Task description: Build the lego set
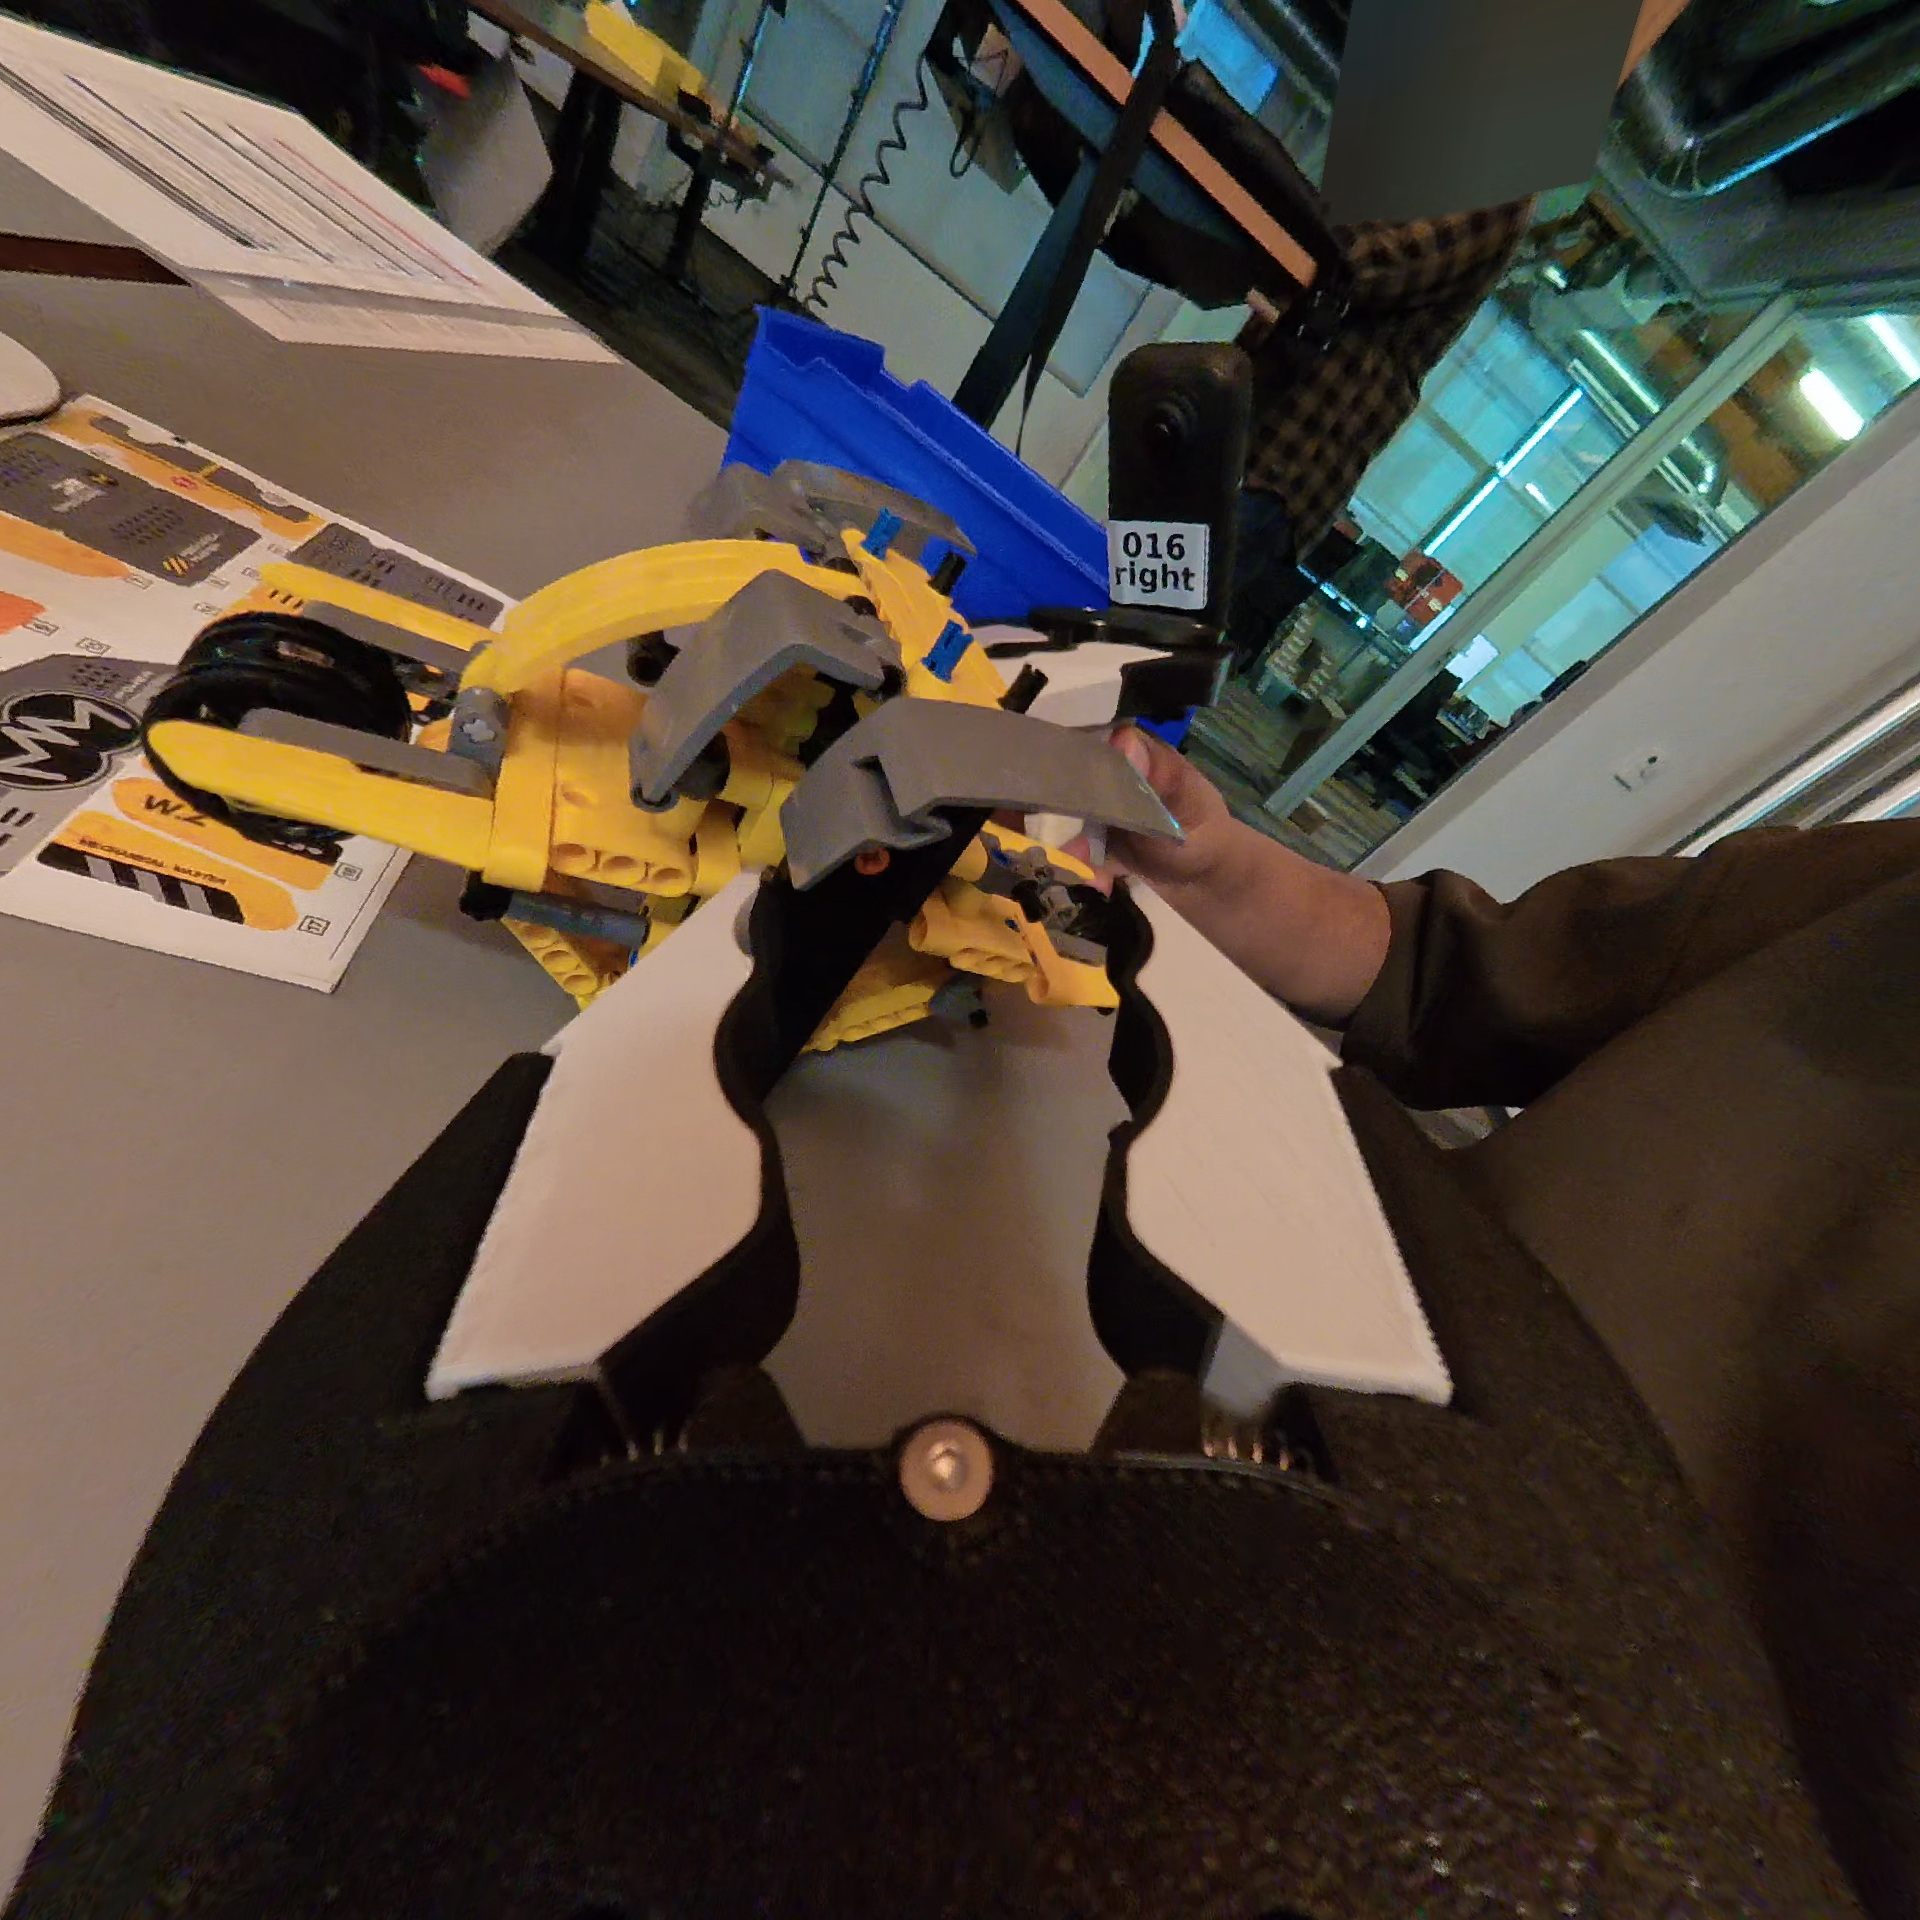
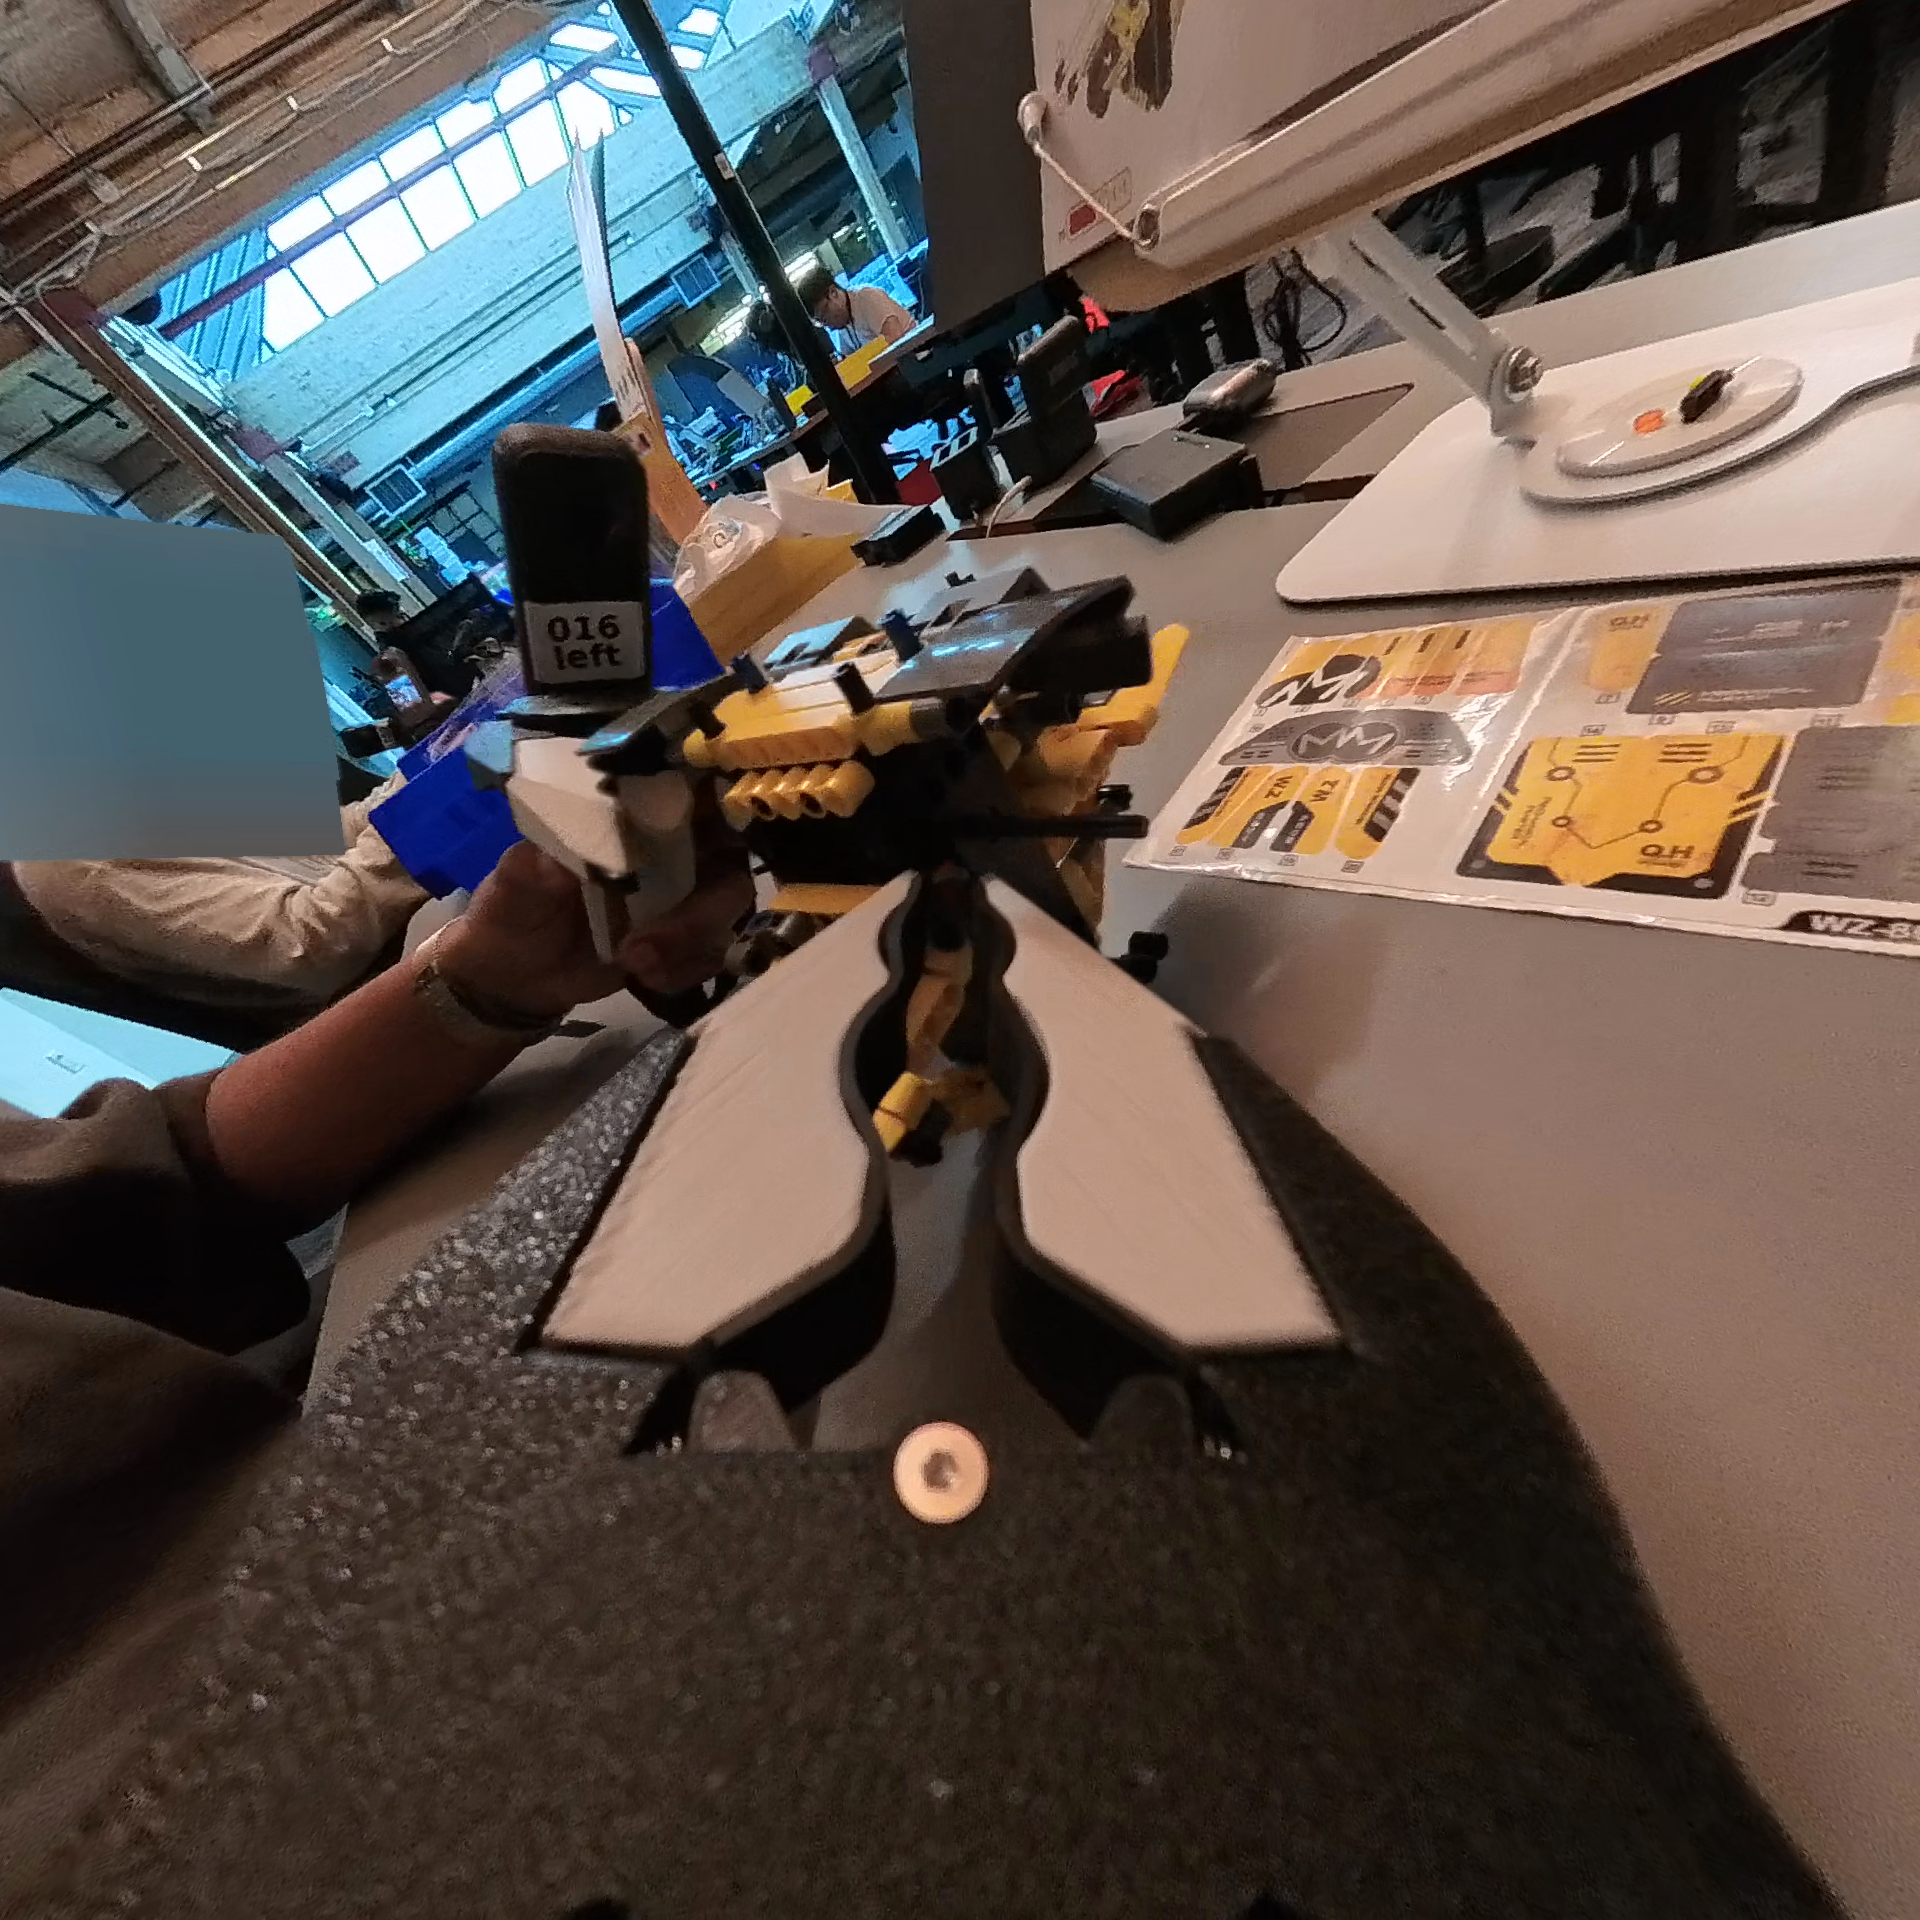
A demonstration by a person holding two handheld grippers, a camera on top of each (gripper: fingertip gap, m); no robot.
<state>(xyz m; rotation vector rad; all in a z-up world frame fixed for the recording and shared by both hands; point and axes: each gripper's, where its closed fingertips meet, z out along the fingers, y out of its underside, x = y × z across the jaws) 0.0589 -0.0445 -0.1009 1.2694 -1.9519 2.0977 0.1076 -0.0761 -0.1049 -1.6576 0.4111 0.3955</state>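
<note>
In the left wrist view, our left gripper (image 1: 940, 935) is closed narrow on the yellow and grey brick model (image 1: 665, 758), held above the grey table (image 1: 208, 1143), beside a sticker sheet (image 1: 156, 707) and a blue bin (image 1: 883, 457)

In the right wrist view, our right gripper (image 2: 948, 909) pinches the same model (image 2: 914, 727) from below

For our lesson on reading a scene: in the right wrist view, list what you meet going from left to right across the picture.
Person's hand → blue bin → left claw → yellow and grey brick model → sticker sheet → white stand base.
</note>
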